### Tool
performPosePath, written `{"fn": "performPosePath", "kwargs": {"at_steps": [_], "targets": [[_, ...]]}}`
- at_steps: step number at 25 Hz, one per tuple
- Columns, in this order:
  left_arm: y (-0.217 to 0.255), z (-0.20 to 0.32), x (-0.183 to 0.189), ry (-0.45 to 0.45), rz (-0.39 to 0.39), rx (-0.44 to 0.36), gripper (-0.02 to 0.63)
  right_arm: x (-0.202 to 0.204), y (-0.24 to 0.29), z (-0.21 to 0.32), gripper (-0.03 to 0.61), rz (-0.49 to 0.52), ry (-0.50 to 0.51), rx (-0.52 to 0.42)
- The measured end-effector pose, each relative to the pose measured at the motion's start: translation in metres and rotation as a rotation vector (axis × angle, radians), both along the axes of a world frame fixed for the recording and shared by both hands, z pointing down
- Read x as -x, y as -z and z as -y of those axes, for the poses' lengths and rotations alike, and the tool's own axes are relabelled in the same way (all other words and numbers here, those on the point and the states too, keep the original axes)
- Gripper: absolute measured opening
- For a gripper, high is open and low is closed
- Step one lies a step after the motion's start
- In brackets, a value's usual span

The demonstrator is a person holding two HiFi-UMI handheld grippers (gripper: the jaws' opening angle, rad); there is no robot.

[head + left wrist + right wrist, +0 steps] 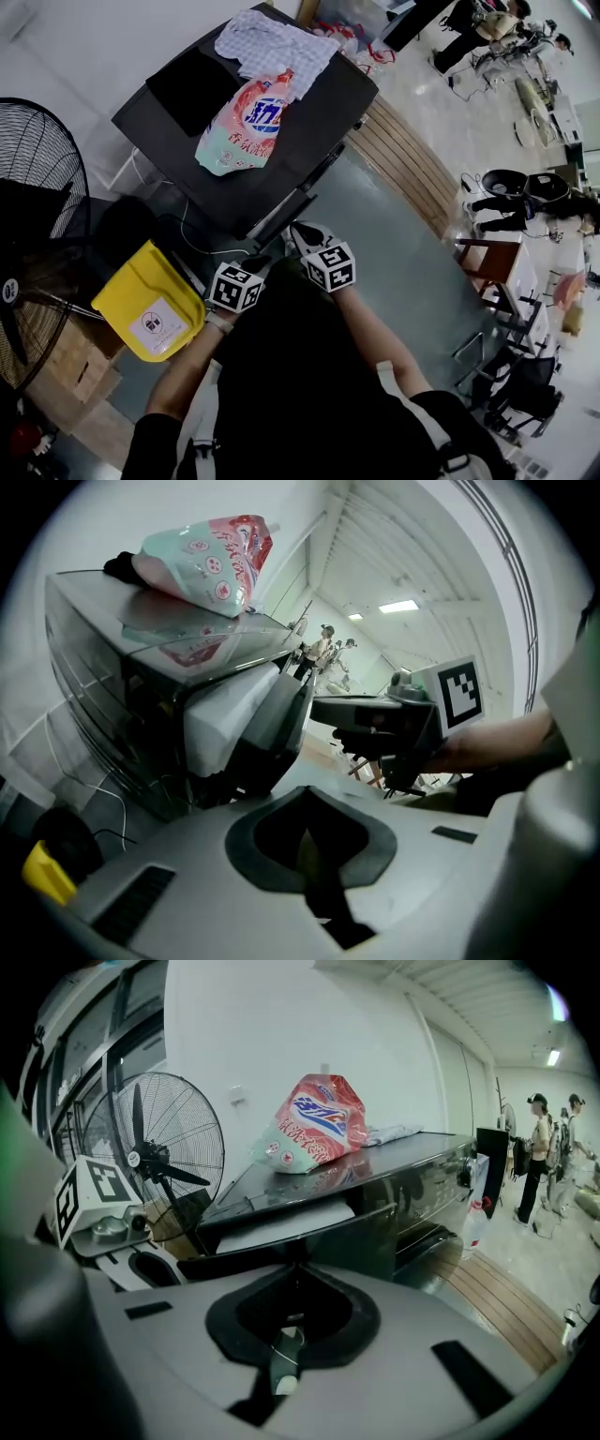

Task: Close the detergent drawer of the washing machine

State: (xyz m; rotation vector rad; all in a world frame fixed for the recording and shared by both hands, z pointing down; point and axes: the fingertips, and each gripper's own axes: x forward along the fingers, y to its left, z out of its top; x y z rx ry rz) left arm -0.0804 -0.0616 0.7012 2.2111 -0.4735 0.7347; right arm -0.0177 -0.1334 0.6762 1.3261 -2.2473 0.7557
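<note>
- Looking steeply down at a dark washing machine (319, 117), with a pink-and-green detergent pouch (248, 117), a checked cloth (272, 42) and a black cloth (192, 84) all lying on its top.
- Definitely not closed yet: detergent drawer (281, 1227) sticking out of the machine's front near the top edge, pale inside, dark front panel facing the person.
- Left gripper (309, 850) just off to the side of the pulled-out drawer, jaws closed together, nothing pinched between them.
- Right gripper (289, 1349) much the same: jaws closed and empty, pointing straight at the drawer's dark front panel from very close. Can't tell about actual contact with the panel, though.
- From the head view, both grippers close together and side by side right at the drawer's outer end, marker cubes facing up, forearms reaching in from below.
- Off to the left, a yellow bin (150, 305) right next to the left forearm, plus a big black fan (37, 169) at the frame's edge.
- On the other side of the machine, a strip of wooden planks (403, 159) along the floor.
- A few people standing well back in the room.
</note>
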Motion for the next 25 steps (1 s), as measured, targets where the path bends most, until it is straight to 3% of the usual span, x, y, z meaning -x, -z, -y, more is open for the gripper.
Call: {"fn": "performPosePath", "kwargs": {"at_steps": [5,11,25], "targets": [[0.002,0.004,0.002,0.019,-0.005,-0.014,0.011,0.003,0.002,0.003,0.019,0.013,0.000,-0.021],[0.015,0.032,0.016,0.126,-0.023,-0.075,0.011,0.024,0.007,0.028,0.017,-0.006,0.036,-0.023],[0.012,0.037,0.024,0.151,0.002,-0.073,0.011,0.025,0.006,0.030,0.017,0.027,0.062,-0.034]]}}
